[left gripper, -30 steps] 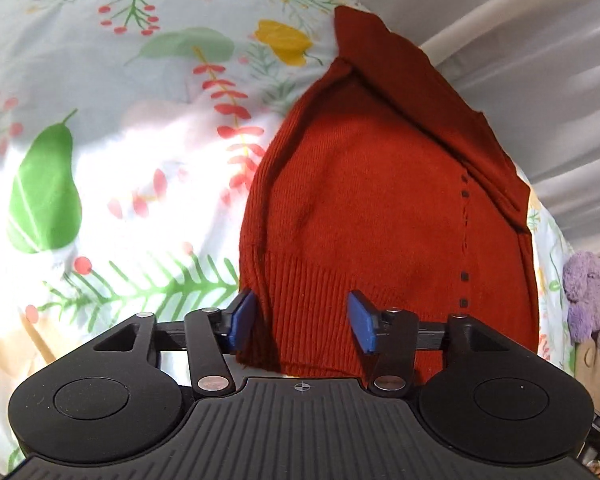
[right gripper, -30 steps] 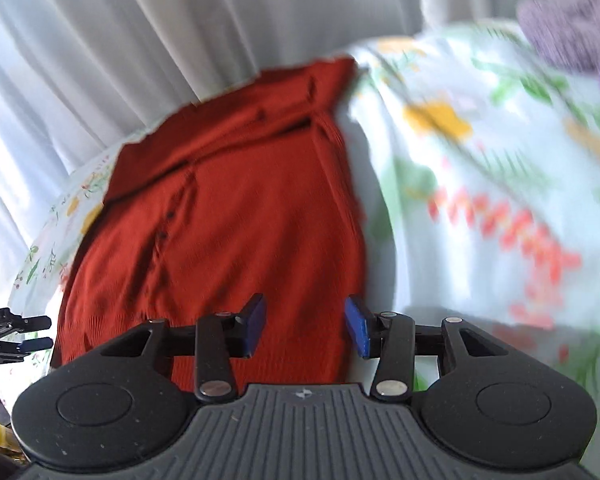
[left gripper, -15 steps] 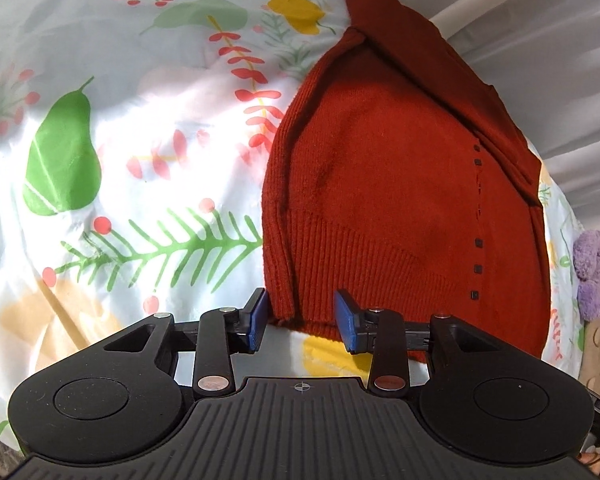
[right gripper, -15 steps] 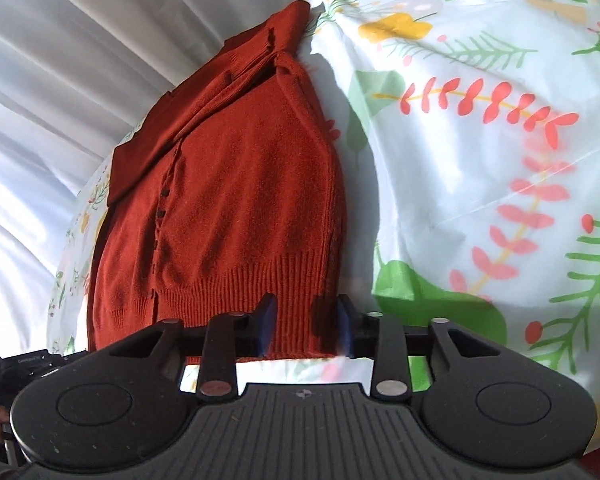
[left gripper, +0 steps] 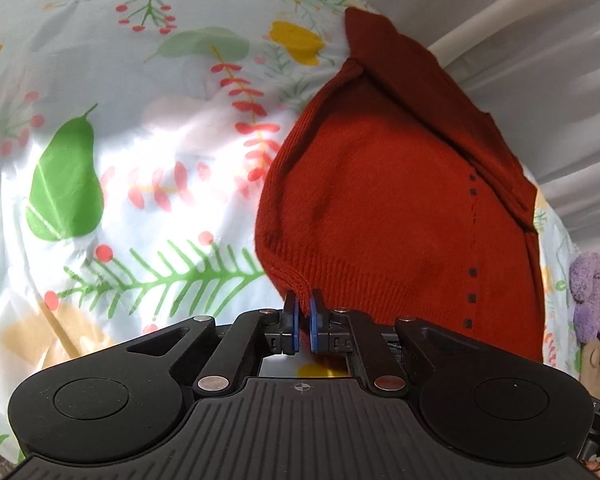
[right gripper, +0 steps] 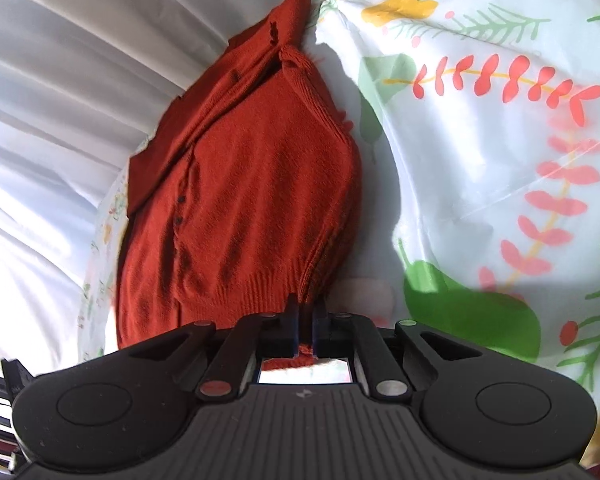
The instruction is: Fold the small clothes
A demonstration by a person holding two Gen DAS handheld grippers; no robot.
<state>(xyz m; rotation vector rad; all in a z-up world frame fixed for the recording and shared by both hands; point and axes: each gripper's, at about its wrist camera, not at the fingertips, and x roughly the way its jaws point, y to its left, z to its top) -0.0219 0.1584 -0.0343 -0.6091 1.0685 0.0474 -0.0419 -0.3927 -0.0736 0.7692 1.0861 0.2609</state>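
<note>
1. While each pinches a hem corner, the left gripper (left gripper: pixel 303 322) and right gripper (right gripper: pixel 308 322) are clenched on the sweater (left gripper: pixel 396 208).
2. It lies on the floral sheet (left gripper: pixel 140 160).
3. The knit looks soft, light and stretchy; the ribbed hem corners seem the best hold.

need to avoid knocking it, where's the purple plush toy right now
The purple plush toy sits at the far right edge of the left wrist view, beyond the rust-red knitted cardigan, off the floral sheet.

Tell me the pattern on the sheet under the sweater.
The sheet is white with green leaves, red sprigs and berries, and yellow flowers; the left wrist view shows it best.
</note>
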